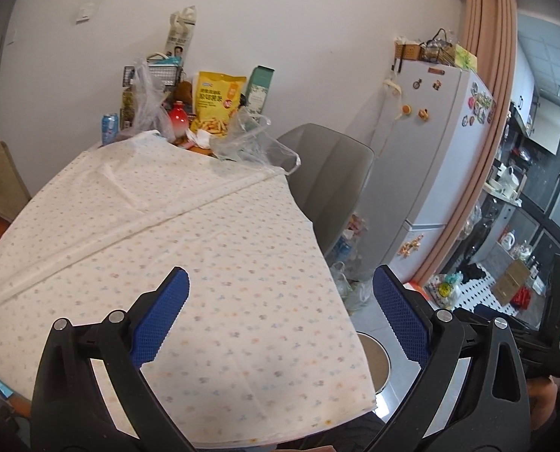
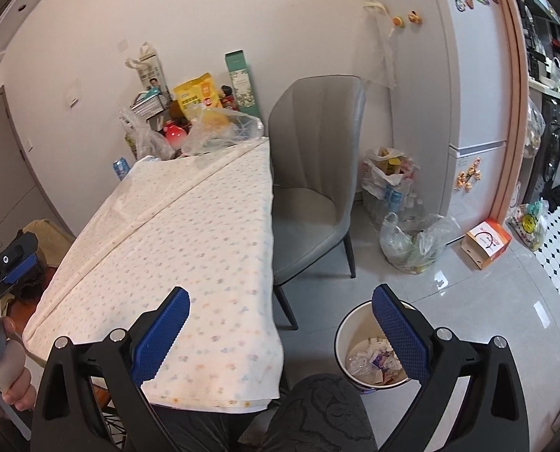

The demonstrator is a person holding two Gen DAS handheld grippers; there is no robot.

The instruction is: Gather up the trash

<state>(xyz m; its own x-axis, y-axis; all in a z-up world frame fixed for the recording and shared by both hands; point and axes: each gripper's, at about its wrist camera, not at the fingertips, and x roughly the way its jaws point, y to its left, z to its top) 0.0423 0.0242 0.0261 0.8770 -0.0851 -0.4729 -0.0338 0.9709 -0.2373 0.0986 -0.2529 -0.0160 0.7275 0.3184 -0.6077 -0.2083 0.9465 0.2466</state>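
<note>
My left gripper (image 1: 280, 290) is open and empty above the near end of the table, which has a dotted white tablecloth (image 1: 159, 218). My right gripper (image 2: 280, 305) is open and empty, held over the table's right edge and the floor. A white trash bin (image 2: 345, 333) stands on the floor by the table, holding several crumpled wrappers and bits of paper (image 2: 370, 358); its rim shows in the left wrist view (image 1: 379, 358). A crumpled white tissue (image 1: 200, 137) and an empty clear plastic bag (image 1: 249, 143) lie at the table's far end.
The far end holds a yellow snack bag (image 1: 215, 101), a red pot (image 1: 178, 118), a blue can (image 1: 109, 128), a wire basket and cartons. A grey chair (image 2: 313, 173) stands right of the table. Full plastic bags (image 2: 411, 241) and a box (image 2: 487, 243) sit by the fridge (image 2: 468, 75).
</note>
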